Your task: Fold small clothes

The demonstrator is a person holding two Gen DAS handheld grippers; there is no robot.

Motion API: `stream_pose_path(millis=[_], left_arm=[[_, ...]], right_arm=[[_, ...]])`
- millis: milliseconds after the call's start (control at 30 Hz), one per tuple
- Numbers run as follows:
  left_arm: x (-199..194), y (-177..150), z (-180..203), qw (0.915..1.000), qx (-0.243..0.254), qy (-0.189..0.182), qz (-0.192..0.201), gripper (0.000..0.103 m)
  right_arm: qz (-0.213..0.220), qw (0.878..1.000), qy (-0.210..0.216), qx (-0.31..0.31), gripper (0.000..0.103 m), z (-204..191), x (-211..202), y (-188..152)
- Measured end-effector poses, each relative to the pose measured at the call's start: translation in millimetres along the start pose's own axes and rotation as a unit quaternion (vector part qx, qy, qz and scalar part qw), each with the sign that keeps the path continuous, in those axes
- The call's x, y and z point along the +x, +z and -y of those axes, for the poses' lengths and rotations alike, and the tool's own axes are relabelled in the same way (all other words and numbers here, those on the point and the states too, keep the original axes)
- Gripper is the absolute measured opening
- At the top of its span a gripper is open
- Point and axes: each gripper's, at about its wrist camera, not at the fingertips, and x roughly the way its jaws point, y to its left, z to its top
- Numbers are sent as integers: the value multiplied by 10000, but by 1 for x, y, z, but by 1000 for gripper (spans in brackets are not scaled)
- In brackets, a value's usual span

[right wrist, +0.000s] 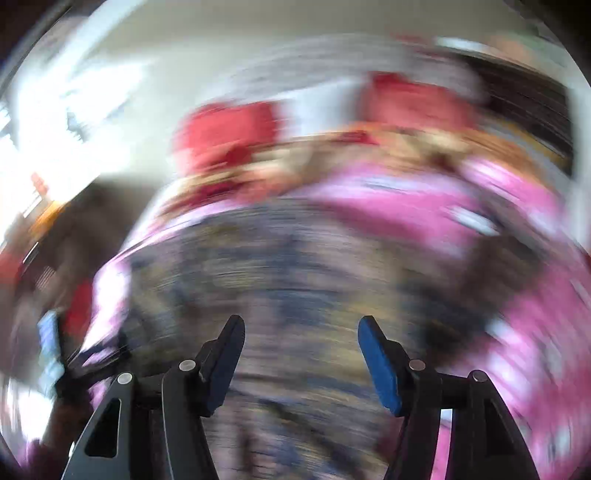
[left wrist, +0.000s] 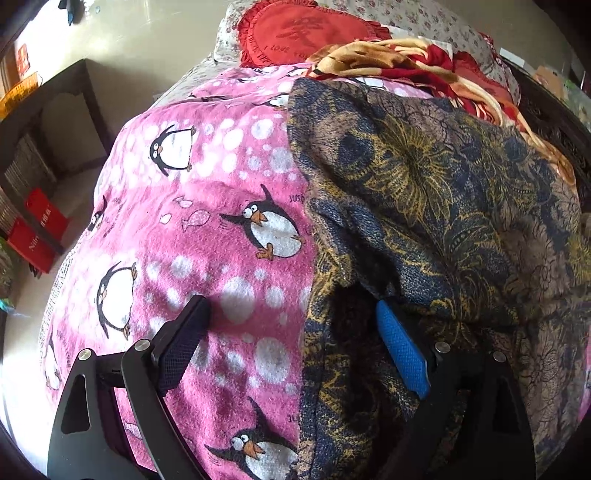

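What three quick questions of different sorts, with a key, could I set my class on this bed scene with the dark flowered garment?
1. True or false: the dark blue and gold flowered garment lies on the pink fleece blanket printed with penguins.
2. Multiple choice: the left gripper is A) shut on the garment, B) open, with the garment's edge between its fingers, C) out of view.
3. Short answer: what red thing lies at the far end of the bed?

Key
1. True.
2. B.
3. A red heart-shaped cushion with a frilled edge. The right wrist view is too blurred to help; the right gripper shows open there.
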Motion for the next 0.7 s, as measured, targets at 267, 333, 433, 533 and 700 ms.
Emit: stream_pose_path(millis=[267, 333, 433, 533, 700], left_arm=[[-7, 0, -15, 9991, -112, -407, 24, 91], [-7, 2, -22, 9983, -186, -550, 30, 91], [-7, 4, -28, 9972, -258, -699, 46, 91], [-9, 6, -29, 9968, -267, -751, 85, 91], [-12, 11, -42, 9952, -500, -828, 138, 91]], right_arm=[[-673, 9663, 1309, -2113, 54, -165, 163, 57], [-813, 9569, 1076, -2571, 54, -184, 193, 57], [-942, 9483, 864, -2906, 47, -194, 226, 56], [-858, 9437, 952, -3049, 10, -194, 228, 57], [-533, 9501, 964, -2919, 3, -207, 217, 63]])
